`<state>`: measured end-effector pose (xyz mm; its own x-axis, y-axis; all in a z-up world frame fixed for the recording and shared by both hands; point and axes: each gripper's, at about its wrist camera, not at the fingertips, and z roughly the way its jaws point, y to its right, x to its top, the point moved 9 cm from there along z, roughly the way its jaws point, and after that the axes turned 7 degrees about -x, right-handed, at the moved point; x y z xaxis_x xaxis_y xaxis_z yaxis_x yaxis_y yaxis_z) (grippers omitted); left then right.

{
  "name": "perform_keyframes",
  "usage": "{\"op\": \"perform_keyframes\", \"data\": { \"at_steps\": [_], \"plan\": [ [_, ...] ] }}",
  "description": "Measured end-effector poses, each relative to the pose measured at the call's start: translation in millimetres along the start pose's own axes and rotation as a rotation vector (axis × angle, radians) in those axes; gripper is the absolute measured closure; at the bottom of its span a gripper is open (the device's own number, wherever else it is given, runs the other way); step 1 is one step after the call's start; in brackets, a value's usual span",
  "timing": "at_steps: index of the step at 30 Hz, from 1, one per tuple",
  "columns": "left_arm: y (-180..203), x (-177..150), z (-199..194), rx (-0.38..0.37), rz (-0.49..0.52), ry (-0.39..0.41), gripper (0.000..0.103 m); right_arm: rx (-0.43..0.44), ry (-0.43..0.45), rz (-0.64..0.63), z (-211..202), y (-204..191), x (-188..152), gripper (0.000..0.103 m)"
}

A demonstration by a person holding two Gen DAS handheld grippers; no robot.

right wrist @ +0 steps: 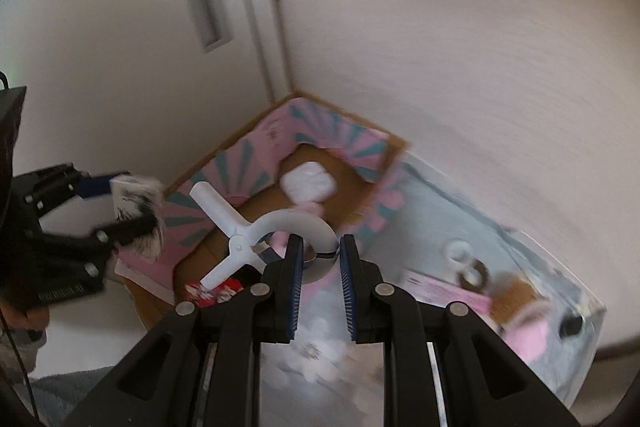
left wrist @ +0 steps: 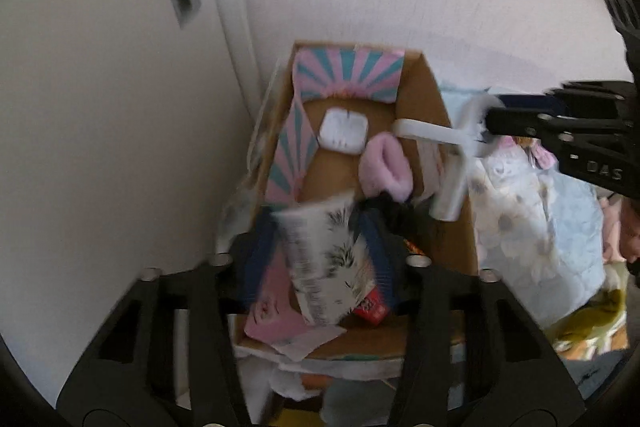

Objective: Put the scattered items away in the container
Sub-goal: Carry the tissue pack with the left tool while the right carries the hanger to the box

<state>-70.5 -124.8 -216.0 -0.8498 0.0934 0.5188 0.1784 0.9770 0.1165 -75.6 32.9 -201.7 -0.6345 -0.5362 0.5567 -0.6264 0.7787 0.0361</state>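
A cardboard box (left wrist: 420,91) with pink and teal striped flaps stands in the room corner; it also shows in the right wrist view (right wrist: 352,135). Inside lie a white packet (left wrist: 343,134), a pink fuzzy sock (left wrist: 386,165) and a red packet (left wrist: 370,307). My left gripper (left wrist: 320,251) is shut on a black-and-white printed pouch (left wrist: 328,259) above the box's near end; the pouch also shows in the right wrist view (right wrist: 138,215). My right gripper (right wrist: 320,247) holds a white plastic hook-shaped piece (right wrist: 240,227) by its curved end over the box.
A white door (right wrist: 120,27) and wall (right wrist: 460,47) close in the corner behind the box. A pale blue floral quilt (left wrist: 532,227) lies to the right, with a pink packet (right wrist: 452,297) and small items on it. Paper and a pink booklet (left wrist: 276,323) lie at the box's near edge.
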Motion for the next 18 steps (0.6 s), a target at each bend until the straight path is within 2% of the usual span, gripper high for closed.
{"op": "perform_keyframes", "data": {
  "at_steps": [4,9,18],
  "plan": [
    [-13,-13,23,-0.016,-0.033,-0.048,0.077,0.016,-0.059,-0.063,34,-27,4,0.086],
    [-20,-17,28,-0.042,-0.082,-0.046,0.077,0.026,-0.125,-0.096,64,-44,-4,0.086],
    [-24,-15,34,-0.043,-0.085,-0.059,0.077,0.046,-0.158,-0.115,82,-49,-3,0.086]
  ]
}}
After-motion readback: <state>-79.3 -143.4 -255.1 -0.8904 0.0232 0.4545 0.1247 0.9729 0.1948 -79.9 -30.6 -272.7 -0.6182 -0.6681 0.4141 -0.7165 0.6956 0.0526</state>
